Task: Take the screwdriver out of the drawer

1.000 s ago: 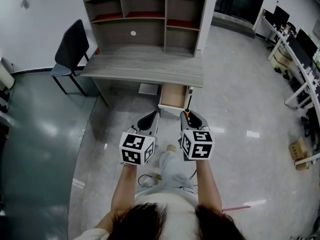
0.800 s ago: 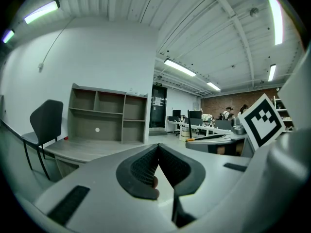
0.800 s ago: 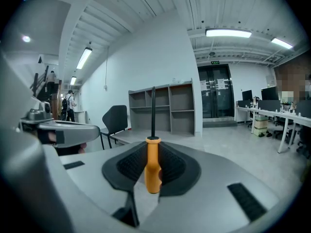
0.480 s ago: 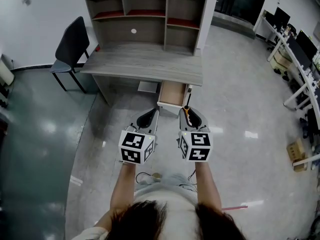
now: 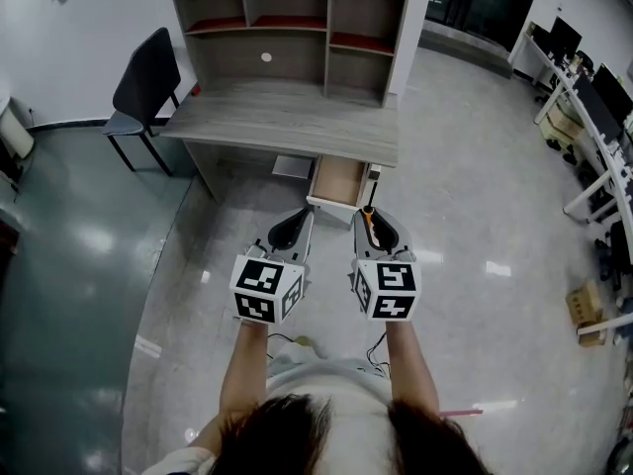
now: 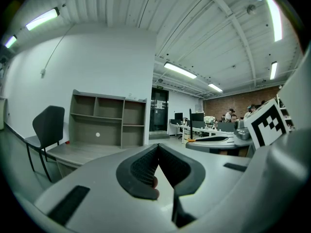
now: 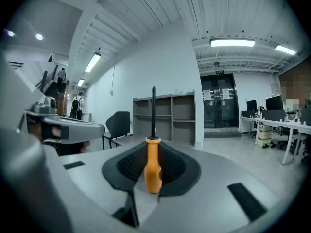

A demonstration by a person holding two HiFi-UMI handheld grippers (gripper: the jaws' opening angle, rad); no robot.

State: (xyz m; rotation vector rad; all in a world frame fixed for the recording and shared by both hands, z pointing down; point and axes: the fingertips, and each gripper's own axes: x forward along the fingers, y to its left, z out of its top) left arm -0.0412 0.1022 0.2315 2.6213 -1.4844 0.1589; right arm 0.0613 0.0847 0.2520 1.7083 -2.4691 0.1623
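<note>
A screwdriver (image 7: 153, 164) with an orange handle and a black shaft stands upright between the black pads of my right gripper (image 7: 154, 166), which is shut on it. In the head view the right gripper (image 5: 372, 228) holds the screwdriver (image 5: 368, 219) just in front of the open drawer (image 5: 338, 183) under the grey desk (image 5: 287, 122). My left gripper (image 5: 287, 232) hangs beside it to the left. In the left gripper view its pads (image 6: 146, 169) meet at the tip, and the left gripper (image 6: 156, 165) is shut with nothing in it.
A shelf unit (image 5: 289, 30) stands on the back of the desk. A black chair (image 5: 140, 82) sits at the desk's left. Office tables (image 5: 593, 117) line the right side. A cardboard box (image 5: 587, 315) lies on the shiny floor at the right.
Both grippers and the person have drawn back slightly from the desk; the screwdriver stays held in the right gripper. The drawer stays open.
</note>
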